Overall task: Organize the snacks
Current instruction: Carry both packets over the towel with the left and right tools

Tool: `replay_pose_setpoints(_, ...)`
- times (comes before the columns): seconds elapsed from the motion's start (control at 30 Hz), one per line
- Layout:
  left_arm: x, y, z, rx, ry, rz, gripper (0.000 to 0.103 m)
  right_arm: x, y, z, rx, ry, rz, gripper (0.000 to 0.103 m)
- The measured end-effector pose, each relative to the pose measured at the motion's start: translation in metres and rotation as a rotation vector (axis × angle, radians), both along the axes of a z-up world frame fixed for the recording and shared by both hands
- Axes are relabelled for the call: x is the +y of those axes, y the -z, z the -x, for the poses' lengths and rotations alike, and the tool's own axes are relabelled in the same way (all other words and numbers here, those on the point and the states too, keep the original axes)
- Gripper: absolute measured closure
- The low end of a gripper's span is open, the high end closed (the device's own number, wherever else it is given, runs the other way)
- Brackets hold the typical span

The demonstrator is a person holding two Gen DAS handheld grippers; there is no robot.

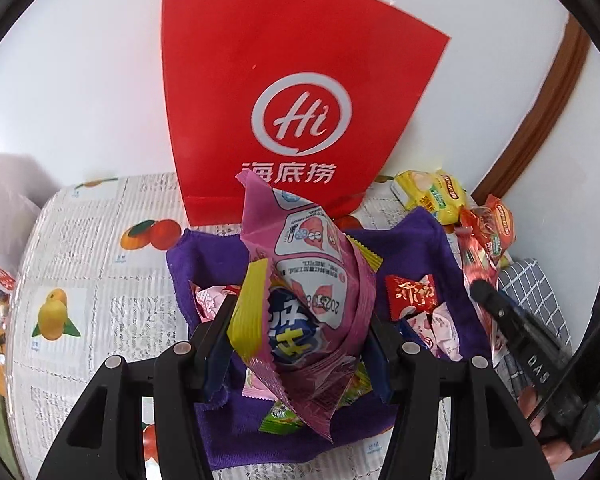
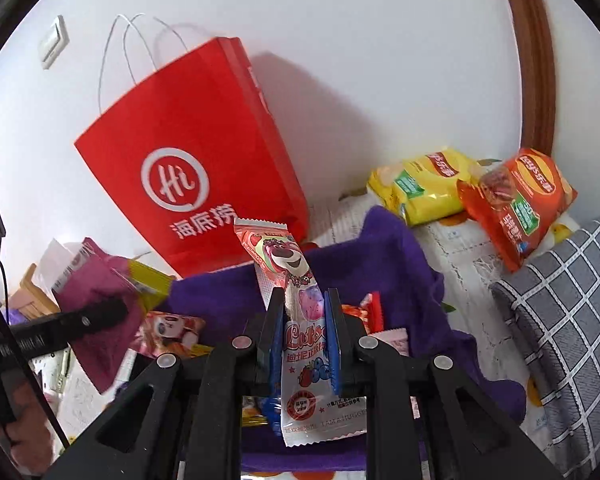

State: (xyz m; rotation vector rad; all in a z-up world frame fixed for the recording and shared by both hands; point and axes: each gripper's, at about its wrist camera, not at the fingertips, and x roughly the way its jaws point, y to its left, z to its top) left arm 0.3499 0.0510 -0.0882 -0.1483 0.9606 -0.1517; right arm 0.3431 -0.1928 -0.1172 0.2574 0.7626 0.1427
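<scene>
Snack sort, mid-carry: both tongs are loaded over a purple cloth [image 1: 204, 256] spread on a fruit-print tablecloth [image 1: 80, 248]. The left gripper [image 1: 300, 320] clamps a pink snack bag [image 1: 312, 280] w/ a yellow-edged packet [image 1: 248, 312] pinched alongside it, jaws part-spread around the bundle. The right gripper [image 2: 300, 320] is clenched tight on a slim strawberry-bear lollipop packet [image 2: 296, 300], held upright, its top sticking up past the fingers.

Loose sweets lie on the cloth, incl. a red candy wrapper [image 1: 410, 296] and pink-white wrappers [image 1: 440, 328]. A red paper bag [image 2: 188, 168] stands upright vs. the wall behind the cloth, handles up. Two chip bags, one yellow [image 2: 424, 184], one orange [image 2: 520, 204], lie to the right, beside a grey checked cushion [image 2: 560, 320].

Step in hand, by the look of it: the picked items are in transit to wherever they get grouped. Destination can't be told from here; the red bag is one candidate, the chip pile another. Next move prob. calls for bringing each load over its spot, lowering, then easing the jaws apart, left first w/ care, since it carries two packets that may drop separately.
</scene>
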Motion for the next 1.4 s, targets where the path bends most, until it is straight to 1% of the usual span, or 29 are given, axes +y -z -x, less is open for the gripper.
replay_pose_setpoints(0.1,0.003,0.003,-0.002,0.011,-0.004,0.020,0.049,-0.003,0.005,0.000,-0.002,-0.003,-0.002,0.084)
replay_pose_setpoints(0.4,0.017,-0.002,0.003,-0.007,-0.030,0.073,0.049,0.003,0.013,0.003,-0.021,-0.027,0.023,0.084)
replay_pose_setpoints(0.57,0.018,-0.003,0.003,-0.004,-0.039,0.082,0.049,0.008,0.012,0.006,-0.038,-0.049,0.039,0.084)
replay_pose_setpoints(0.8,0.018,-0.004,0.004,-0.004,-0.046,0.094,0.049,0.006,0.021,0.000,0.004,-0.040,0.031,0.084)
replay_pose_setpoints(0.97,0.014,-0.004,0.005,-0.014,-0.034,0.092,0.049,0.003,0.026,-0.003,0.021,-0.029,0.037,0.084)
replay_pose_setpoints(1.03,0.011,-0.001,0.004,-0.003,-0.030,0.088,0.049,0.001,0.031,-0.006,0.046,-0.029,0.026,0.084)
replay_pose_setpoints(1.2,0.008,0.006,0.000,0.028,-0.043,0.074,0.049,0.003,0.039,-0.008,0.062,-0.023,0.058,0.084)
replay_pose_setpoints(1.3,0.006,0.008,-0.001,0.028,-0.049,0.046,0.049,0.001,0.042,-0.009,0.078,-0.023,0.050,0.084)
replay_pose_setpoints(1.4,0.005,0.012,-0.003,0.043,-0.051,0.049,0.049,0.000,0.043,-0.010,0.083,-0.020,0.048,0.083)
